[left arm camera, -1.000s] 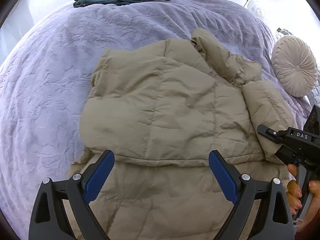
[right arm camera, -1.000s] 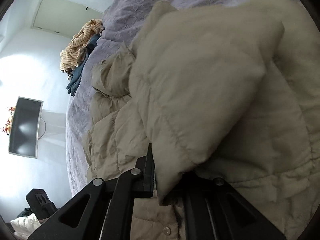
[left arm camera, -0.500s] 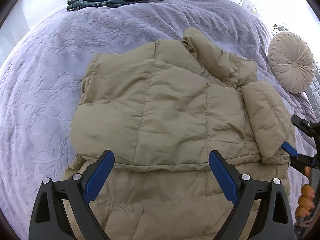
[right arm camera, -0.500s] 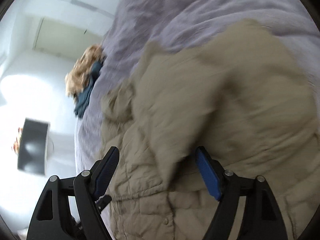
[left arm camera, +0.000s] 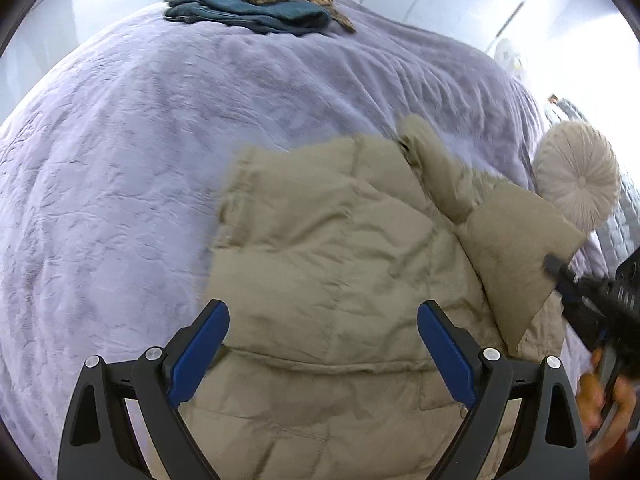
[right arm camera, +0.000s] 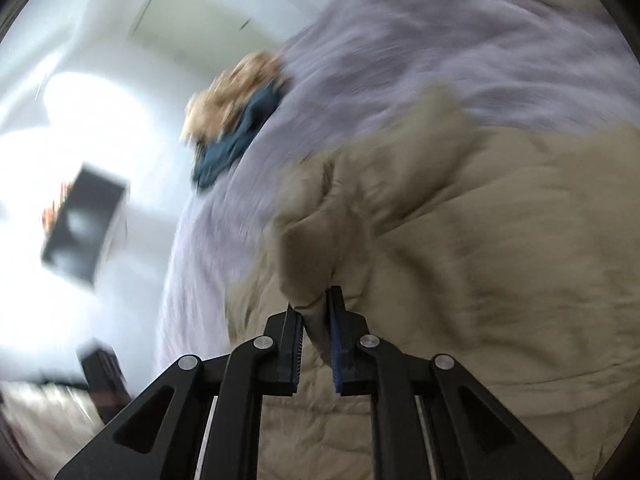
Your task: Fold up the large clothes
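Observation:
A beige puffer jacket (left arm camera: 340,264) lies partly folded on the purple bedspread (left arm camera: 120,160). My left gripper (left arm camera: 322,344) is open and empty, hovering over the jacket's near fold. My right gripper (right arm camera: 318,320) is shut on the jacket's sleeve (right arm camera: 308,248) and holds it raised; the view is blurred. In the left wrist view the right gripper (left arm camera: 560,270) shows at the right edge, pinching the lifted sleeve (left arm camera: 516,256).
A pile of blue and tan clothes (left arm camera: 256,4) sits at the bed's far edge. A round cream cushion (left arm camera: 576,176) lies at the right. A dark screen (right arm camera: 84,228) hangs on the white wall beyond the bed.
My right gripper opened half a second ago, then shut again on the sleeve and lifted it. The left gripper drew back and toward the left, still open.

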